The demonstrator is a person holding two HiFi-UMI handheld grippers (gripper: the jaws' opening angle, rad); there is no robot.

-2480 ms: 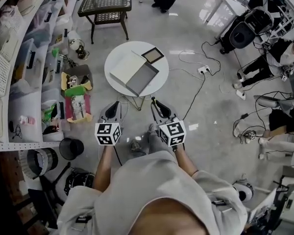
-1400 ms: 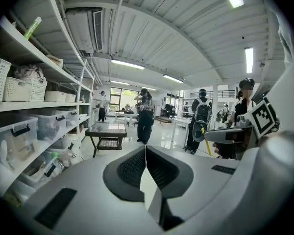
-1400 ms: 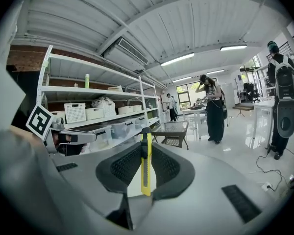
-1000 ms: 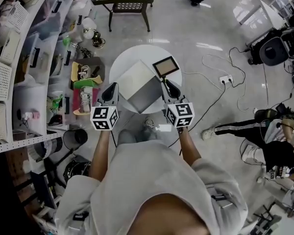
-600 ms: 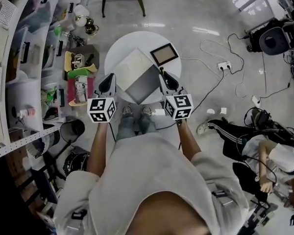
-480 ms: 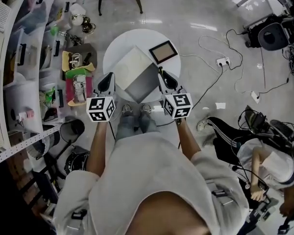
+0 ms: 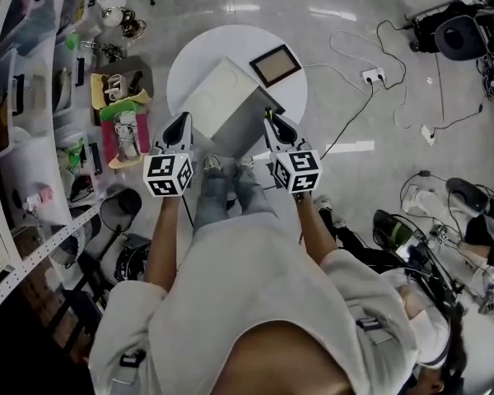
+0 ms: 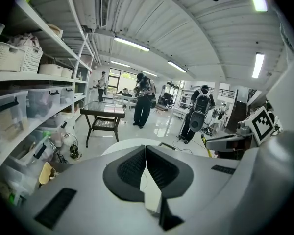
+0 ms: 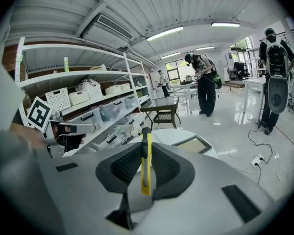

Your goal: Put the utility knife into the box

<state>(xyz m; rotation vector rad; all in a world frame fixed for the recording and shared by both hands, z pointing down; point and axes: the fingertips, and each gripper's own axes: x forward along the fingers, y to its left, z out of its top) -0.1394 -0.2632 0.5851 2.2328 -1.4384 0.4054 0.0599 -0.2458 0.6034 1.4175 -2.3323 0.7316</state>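
1. The right gripper (image 9: pixel 146 150) is pinching the yellow utility knife (image 9: pixel 146 180). The knife stands on edge between the black ribbed pads, and its dark tip pokes out past the jaw tips.
2. The left gripper (image 8: pixel 146 153) has its jaws pressed together with only a hairline slit between the pads and nothing in them.
3. In the head view both tools are held out side by side in front of the person. The left gripper (image 7: pixel 179 130) and the right gripper (image 7: pixel 273 126) each carry a marker cube (image 7: pixel 168 175) near the hand.
4. The knife is not in the box. It is up in the right gripper, whose tips show over the near edge of the round white table (image 7: pixel 199 52), just beside the near right corner of the box (image 7: pixel 240 127).
5. The box lies open on that table — a grey tray toward the person, with its white lid (image 7: pixel 216 95) folded back on the left.
6. A dark-framed flat panel (image 7: pixel 275 64) lies on the table just beyond the box, on the right.
7. Left of the table, shelving (image 7: pixel 20 97) holds clear bins, and mixed clutter sits on the floor below it.
8. To the right, a white power strip (image 7: pixel 370 76) and its cable lie on the glossy floor.
9. Farther off — seen from the left gripper view — a person (image 8: pixel 142 102) stands beside a dark low table (image 8: pixel 104 112).
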